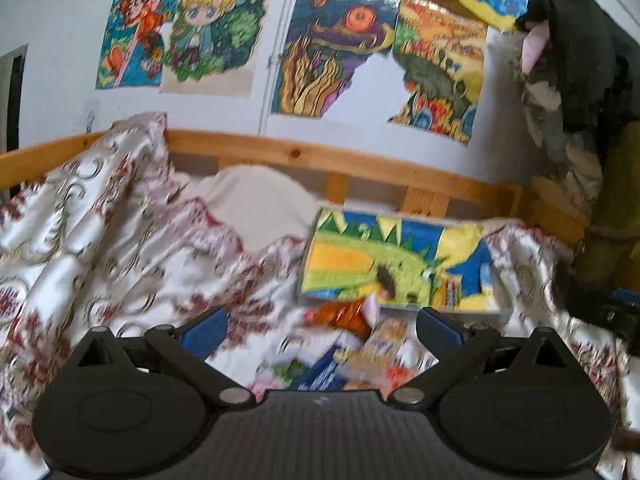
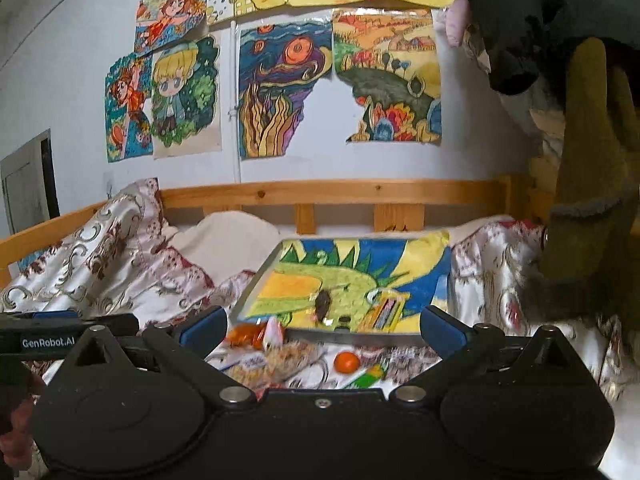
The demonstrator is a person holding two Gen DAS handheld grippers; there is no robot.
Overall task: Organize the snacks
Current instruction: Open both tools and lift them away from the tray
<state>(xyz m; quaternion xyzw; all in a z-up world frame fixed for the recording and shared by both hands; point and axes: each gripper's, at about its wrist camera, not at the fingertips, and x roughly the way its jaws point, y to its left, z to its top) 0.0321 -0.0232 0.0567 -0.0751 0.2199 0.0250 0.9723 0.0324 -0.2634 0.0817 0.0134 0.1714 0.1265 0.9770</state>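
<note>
Several snack packets lie in a heap on the patterned bedspread. In the right wrist view I see an orange wrapper (image 2: 246, 334), a pale speckled packet (image 2: 276, 362), a small orange fruit (image 2: 346, 362) and a green packet (image 2: 366, 378). In the left wrist view, blurred, an orange wrapper (image 1: 346, 314), a blue packet (image 1: 320, 372) and a yellowish packet (image 1: 380, 348) show. My left gripper (image 1: 320, 328) is open and empty above the heap. My right gripper (image 2: 320, 328) is open and empty, the snacks between and below its fingers. The left gripper's body (image 2: 48, 340) shows at the far left.
A colourful drawing board (image 2: 352, 280) with a crayon box (image 2: 386, 314) lies behind the snacks. The wooden bed rail (image 2: 320, 192) and a wall of drawings stand behind. A white pillow (image 2: 232, 240) lies at the back. Dark and olive clothing (image 2: 592, 200) hangs at right.
</note>
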